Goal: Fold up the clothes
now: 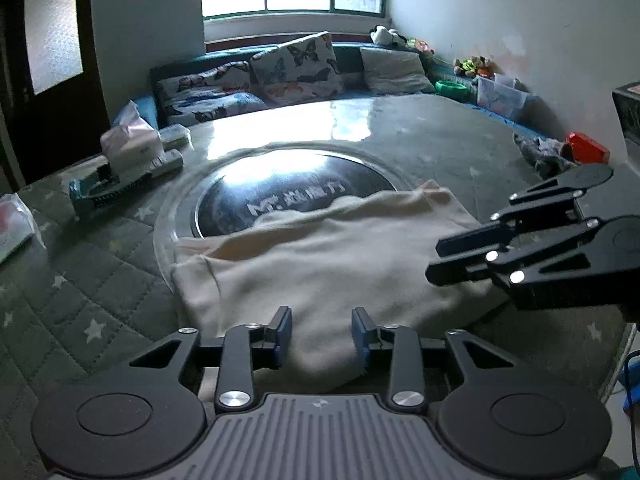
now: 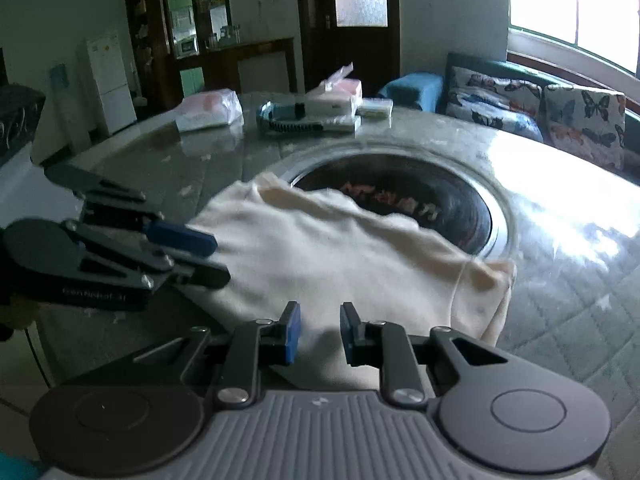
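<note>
Cream cloth (image 1: pixel 320 256) is the whole story: it's a folded garment lying on the round table (image 1: pixel 432 136), its far edge draped over the dark centre disc (image 1: pixel 280 184). From your left gripper (image 1: pixel 322 334) it sits dead ahead, with the near hem running right under the fingertips. Both blue pads (image 1: pixel 285 330) stand apart with fabric showing in the gap, so that gripper is open and not pinching anything yet.

Your right gripper (image 2: pixel 318 334) is in the same boat: jaws parted, cloth (image 2: pixel 328 252) straight in front and beneath, nothing held. In the left view it shows up off to the right (image 1: pixel 460 258), down by the garment's right-hand edge, though I can't tell from that angle whether it touches the fabric.

The relation that matters, I'd say: the long axis of the cloth runs left to right across both of you, so each gripper sits at one end of the same near edge. Left is nearer the end with the doubled-over flap, right nearer the plain end. Neither is clearly closer overall.

My guess is the next fold goes away from you, towards the disc, so grab the near edge with both at once or it'll skew.

Tissue pack (image 1: pixel 128 144) and the other bits are well off to the left, not in your way.
</note>
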